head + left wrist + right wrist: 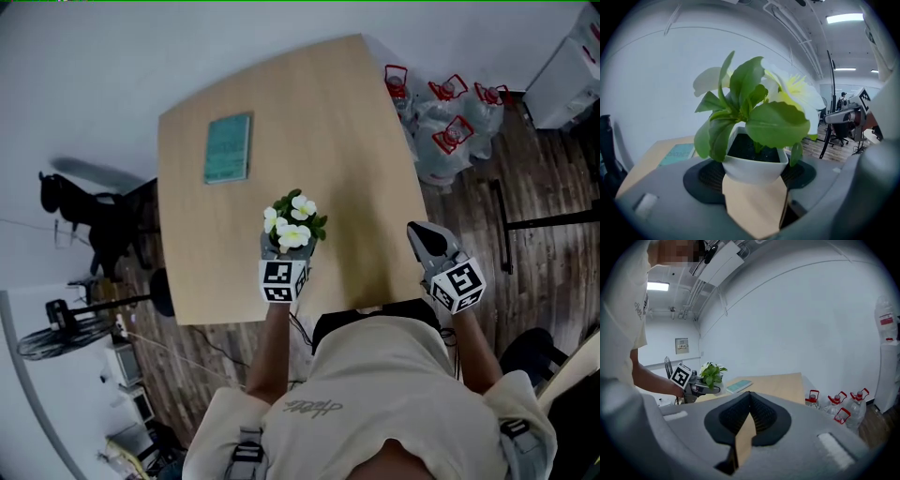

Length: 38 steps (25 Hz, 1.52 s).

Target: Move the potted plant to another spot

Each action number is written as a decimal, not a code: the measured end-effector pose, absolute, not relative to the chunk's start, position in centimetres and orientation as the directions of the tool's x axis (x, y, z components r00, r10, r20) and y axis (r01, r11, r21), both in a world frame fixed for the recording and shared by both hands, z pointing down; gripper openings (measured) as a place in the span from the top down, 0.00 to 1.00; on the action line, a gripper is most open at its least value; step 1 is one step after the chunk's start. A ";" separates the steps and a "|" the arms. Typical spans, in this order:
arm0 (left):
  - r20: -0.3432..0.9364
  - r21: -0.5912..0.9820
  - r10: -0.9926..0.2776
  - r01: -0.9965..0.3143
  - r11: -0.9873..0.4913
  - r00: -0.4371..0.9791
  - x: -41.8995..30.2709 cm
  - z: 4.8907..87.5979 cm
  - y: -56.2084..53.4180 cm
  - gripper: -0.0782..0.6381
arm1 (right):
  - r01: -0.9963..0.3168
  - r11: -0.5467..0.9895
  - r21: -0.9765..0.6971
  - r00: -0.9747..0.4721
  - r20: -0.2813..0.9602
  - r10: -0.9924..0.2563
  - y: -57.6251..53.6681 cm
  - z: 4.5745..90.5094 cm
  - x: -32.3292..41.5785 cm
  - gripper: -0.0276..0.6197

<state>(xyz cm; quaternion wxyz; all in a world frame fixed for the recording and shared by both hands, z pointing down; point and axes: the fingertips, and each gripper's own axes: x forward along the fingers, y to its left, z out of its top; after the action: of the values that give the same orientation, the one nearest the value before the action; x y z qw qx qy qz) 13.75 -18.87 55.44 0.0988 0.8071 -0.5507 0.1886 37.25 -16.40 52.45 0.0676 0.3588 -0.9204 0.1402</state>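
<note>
Potted plant point(292, 225) gripped by its white pot between left gripper point(284, 261) jaws, above the table point(347, 141) — right gripper point(420, 236) closed, empty, well apart.

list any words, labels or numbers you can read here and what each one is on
Nothing can be read with certainty.
Teal book: cover print, too small to read.
Shirt: a script-style print, too blurred to read.
Water bottles: no legible label.
Wall plaque: too small to read.
</note>
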 end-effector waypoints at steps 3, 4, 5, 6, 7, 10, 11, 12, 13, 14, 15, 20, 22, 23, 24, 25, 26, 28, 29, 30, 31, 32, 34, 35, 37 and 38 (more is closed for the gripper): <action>0.415 -0.033 -0.851 -0.930 -0.367 0.321 16.3 56.0 -18.9 0.39 | -0.677 0.701 -0.223 -0.736 0.215 -0.642 -16.6 52.7 39.5 0.95; 0.416 -0.029 -0.849 -0.929 -0.369 0.324 17.2 56.3 -18.9 0.39 | -0.676 0.699 -0.232 -0.736 0.211 -0.643 -16.6 52.8 40.1 0.95; 0.419 -0.028 -0.847 -0.927 -0.373 0.328 18.2 56.5 -18.9 0.39 | -0.676 0.697 -0.239 -0.737 0.207 -0.643 -16.6 52.9 40.8 0.95; 0.421 -0.027 -0.844 -0.925 -0.378 0.333 19.2 56.7 -19.0 0.39 | -0.676 0.696 -0.244 -0.737 0.204 -0.644 -16.6 52.9 41.5 0.95; 0.423 -0.025 -0.840 -0.923 -0.385 0.339 20.3 56.9 -19.2 0.39 | -0.676 0.694 -0.247 -0.736 0.203 -0.645 -16.6 53.0 42.2 0.95; 0.424 -0.022 -0.829 -0.911 -0.413 0.365 23.4 57.5 -20.0 0.39 | -0.682 0.687 -0.250 -0.731 0.207 -0.650 -16.7 53.6 44.2 0.95; 0.424 -0.021 -0.824 -0.906 -0.423 0.375 24.3 57.8 -20.2 0.39 | -0.685 0.684 -0.252 -0.728 0.210 -0.652 -16.7 53.8 44.8 0.95; 0.426 -0.018 -0.819 -0.902 -0.432 0.384 25.2 58.1 -20.4 0.39 | -0.688 0.680 -0.253 -0.725 0.213 -0.655 -16.6 54.0 45.4 0.95; 0.430 -0.012 -0.812 -0.897 -0.442 0.394 26.0 58.4 -20.6 0.39 | -0.691 0.676 -0.255 -0.723 0.215 -0.657 -16.5 54.1 45.8 0.95; 0.436 -0.005 -0.804 -0.893 -0.451 0.404 26.7 58.8 -20.9 0.39 | -0.694 0.672 -0.258 -0.720 0.217 -0.659 -16.4 54.3 46.3 0.95; 0.441 0.002 -0.797 -0.889 -0.458 0.412 27.4 59.2 -21.2 0.39 | -0.697 0.668 -0.260 -0.717 0.219 -0.662 -16.2 54.4 46.7 0.95; 0.455 0.023 -0.772 -0.873 -0.488 0.443 30.2 61.2 -23.0 0.39 | -0.717 0.640 -0.276 -0.696 0.246 -0.674 -15.9 55.5 49.1 0.95; 0.464 0.029 -0.763 -0.868 -0.496 0.451 30.8 62.3 -23.7 0.39 | -0.726 0.627 -0.282 -0.687 0.258 -0.679 -15.8 56.1 49.9 0.95; 0.471 0.033 -0.757 -0.867 -0.498 0.453 31.0 63.0 -23.9 0.39 | -0.731 0.621 -0.284 -0.682 0.264 -0.682 -15.7 56.4 50.2 0.95; 0.479 0.038 -0.752 -0.866 -0.499 0.454 31.1 63.7 -24.2 0.39 | -0.736 0.614 -0.286 -0.677 0.270 -0.685 -15.6 56.6 50.4 0.95; 0.486 0.043 -0.747 -0.866 -0.498 0.454 31.2 64.3 -24.5 0.39 | -0.740 0.607 -0.289 -0.671 0.276 -0.688 -15.7 56.8 50.7 0.95; 0.490 0.047 -0.744 -0.866 -0.497 0.453 31.3 64.8 -25.0 0.39 | -0.745 0.600 -0.292 -0.666 0.282 -0.690 -15.7 57.0 51.0 0.95; 0.496 0.055 -0.741 -0.868 -0.493 0.453 31.4 65.8 -25.8 0.39 | -0.751 0.590 -0.298 -0.660 0.295 -0.691 -15.7 57.3 51.4 0.95; 0.497 0.061 -0.741 -0.870 -0.490 0.452 31.5 66.3 -26.2 0.39 | -0.752 0.587 -0.300 -0.659 0.303 -0.689 -15.7 57.5 51.6 0.95; 0.499 0.066 -0.740 -0.871 -0.486 0.451 31.6 66.8 -26.5 0.39 | -0.752 0.585 -0.303 -0.658 0.311 -0.685 -15.6 57.7 51.7 0.95; 0.501 0.070 -0.740 -0.873 -0.482 0.449 31.7 67.2 -26.7 0.39 | -0.752 0.583 -0.307 -0.658 0.320 -0.681 -15.6 58.0 51.8 0.95; 0.505 0.074 -0.738 -0.874 -0.479 0.448 31.8 67.7 -27.0 0.39 | -0.752 0.582 -0.310 -0.659 0.328 -0.677 -15.6 58.3 51.9 0.95; 0.516 0.077 -0.730 -0.873 -0.481 0.448 32.0 68.6 -27.5 0.39 | -0.752 0.581 -0.312 -0.659 0.340 -0.671 -15.9 58.7 51.9 0.95; 0.524 0.077 -0.724 -0.871 -0.484 0.449 32.0 69.1 -27.7 0.39 | -0.751 0.582 -0.311 -0.660 0.342 -0.669 -16.1 58.7 51.8 0.95; 0.540 0.074 -0.712 -0.868 -0.491 0.449 32.1 70.1 -28.0 0.39 | -0.748 0.587 -0.310 -0.663 0.340 -0.667 -16.6 58.7 51.4 0.95; 0.547 0.073 -0.708 -0.868 -0.491 0.446 32.0 70.5 -28.0 0.39 | -0.746 0.589 -0.311 -0.666 0.337 -0.665 -16.8 58.6 51.1 0.95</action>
<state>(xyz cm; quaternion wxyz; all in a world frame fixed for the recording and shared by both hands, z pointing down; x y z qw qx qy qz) 32.02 -28.03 70.50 0.1746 0.8323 -0.4734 0.2295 51.13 -16.83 58.61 0.0930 0.3978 -0.8866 0.2169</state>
